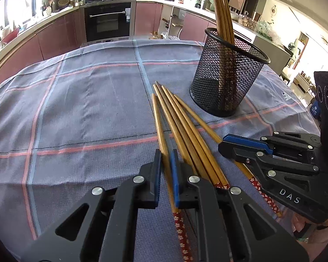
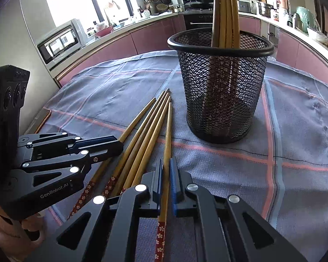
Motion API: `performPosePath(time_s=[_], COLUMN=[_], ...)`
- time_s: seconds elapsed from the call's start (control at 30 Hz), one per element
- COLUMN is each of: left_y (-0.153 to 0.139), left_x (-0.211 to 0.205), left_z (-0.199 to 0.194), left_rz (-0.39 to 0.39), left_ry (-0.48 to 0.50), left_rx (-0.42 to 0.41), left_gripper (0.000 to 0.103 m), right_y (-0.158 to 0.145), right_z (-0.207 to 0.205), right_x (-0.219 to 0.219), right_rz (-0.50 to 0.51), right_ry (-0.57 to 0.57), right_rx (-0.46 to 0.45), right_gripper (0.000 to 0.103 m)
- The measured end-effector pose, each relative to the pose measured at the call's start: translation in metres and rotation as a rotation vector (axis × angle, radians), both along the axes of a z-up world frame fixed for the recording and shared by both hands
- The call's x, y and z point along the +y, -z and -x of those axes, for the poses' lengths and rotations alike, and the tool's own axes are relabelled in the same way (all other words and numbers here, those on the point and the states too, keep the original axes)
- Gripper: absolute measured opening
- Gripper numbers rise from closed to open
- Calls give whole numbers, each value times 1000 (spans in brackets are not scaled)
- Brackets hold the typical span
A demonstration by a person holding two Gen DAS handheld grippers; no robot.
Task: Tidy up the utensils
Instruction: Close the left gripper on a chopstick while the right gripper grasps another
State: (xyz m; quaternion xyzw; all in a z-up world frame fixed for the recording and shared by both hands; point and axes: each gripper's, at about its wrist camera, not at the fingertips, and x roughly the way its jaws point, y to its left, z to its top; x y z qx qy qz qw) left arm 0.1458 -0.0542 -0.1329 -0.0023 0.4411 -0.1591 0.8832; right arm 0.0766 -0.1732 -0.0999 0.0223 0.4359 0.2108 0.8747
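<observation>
Several wooden chopsticks (image 1: 181, 126) with red flowered ends lie side by side on the plaid cloth, also seen in the right wrist view (image 2: 146, 131). A black mesh holder (image 1: 227, 74) stands behind them with several chopsticks upright in it; it shows in the right wrist view too (image 2: 220, 83). My left gripper (image 1: 166, 168) is closed around the leftmost chopstick (image 1: 158, 122). My right gripper (image 2: 166, 174) is closed around the rightmost chopstick (image 2: 168, 135). Each gripper shows in the other's view: the right gripper (image 1: 227, 144) and the left gripper (image 2: 118, 144).
The table is covered with a grey-blue plaid cloth (image 1: 87, 109). Behind it run pink kitchen cabinets with an oven (image 1: 108, 21) and a cluttered counter. A microwave (image 2: 61, 41) stands at the left in the right wrist view.
</observation>
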Motion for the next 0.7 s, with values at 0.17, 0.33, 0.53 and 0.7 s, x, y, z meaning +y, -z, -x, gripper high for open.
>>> performPosePath(time_s=[0.17, 0.33, 0.53, 0.7], left_y=[-6, -9, -3, 2], left_x=[5, 4, -1, 2], left_z=[5, 10, 10, 6], left_rz=[22, 25, 24, 26], left_ry=[-12, 21, 46, 56], left_rx=[-15, -25, -5, 17], left_gripper=[8, 8, 8, 8], right_y=[-5, -12, -9, -5], right_z=[4, 10, 10, 8], right_x=[-7, -6, 4, 6], right_rz=[-38, -58, -31, -16], right_ry=[3, -43, -85, -97], right_rx=[-15, -32, -15, -3], right_gripper=[6, 6, 6, 6])
